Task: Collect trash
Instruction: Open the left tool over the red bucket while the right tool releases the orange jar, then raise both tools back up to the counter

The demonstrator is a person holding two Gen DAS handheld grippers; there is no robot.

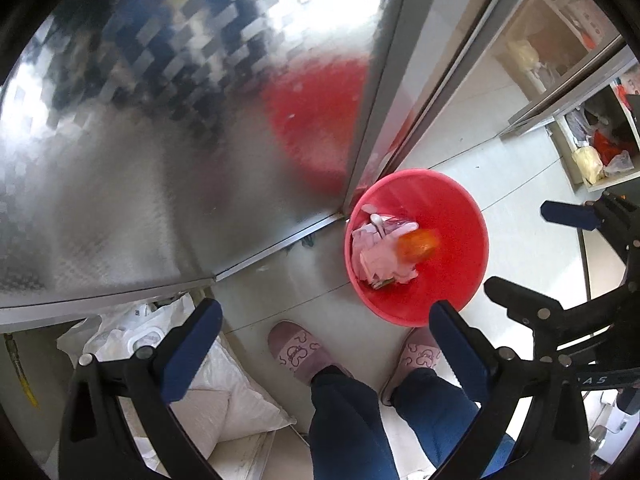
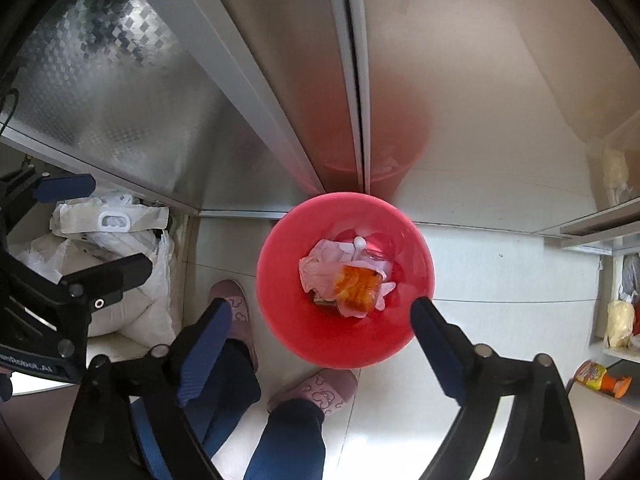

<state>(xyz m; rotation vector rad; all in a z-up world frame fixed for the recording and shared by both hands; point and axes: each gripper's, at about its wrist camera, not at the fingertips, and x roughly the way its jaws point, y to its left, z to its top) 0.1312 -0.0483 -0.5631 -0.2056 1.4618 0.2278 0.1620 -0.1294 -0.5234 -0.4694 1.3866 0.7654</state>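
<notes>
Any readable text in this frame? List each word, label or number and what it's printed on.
"A S": white letters on the right gripper's black body, the rest cut off.
"nRobot.AI": seen upside down on the left gripper's body, its start cut off.
Orange bottle label: too blurred.
White wipes pack: no legible print.

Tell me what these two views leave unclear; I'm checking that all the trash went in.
- Orange item in the bin: motion-blurred in the left view; whether it has landed is unclear.
- Bin bottom: both views, covered by pink wrappers.
- Dark scrap under the wrappers: right view, mostly hidden, unidentifiable.
- White bags beside the cabinet: partly behind the left gripper.
- Shelf items: cut off at the right edge.
</notes>
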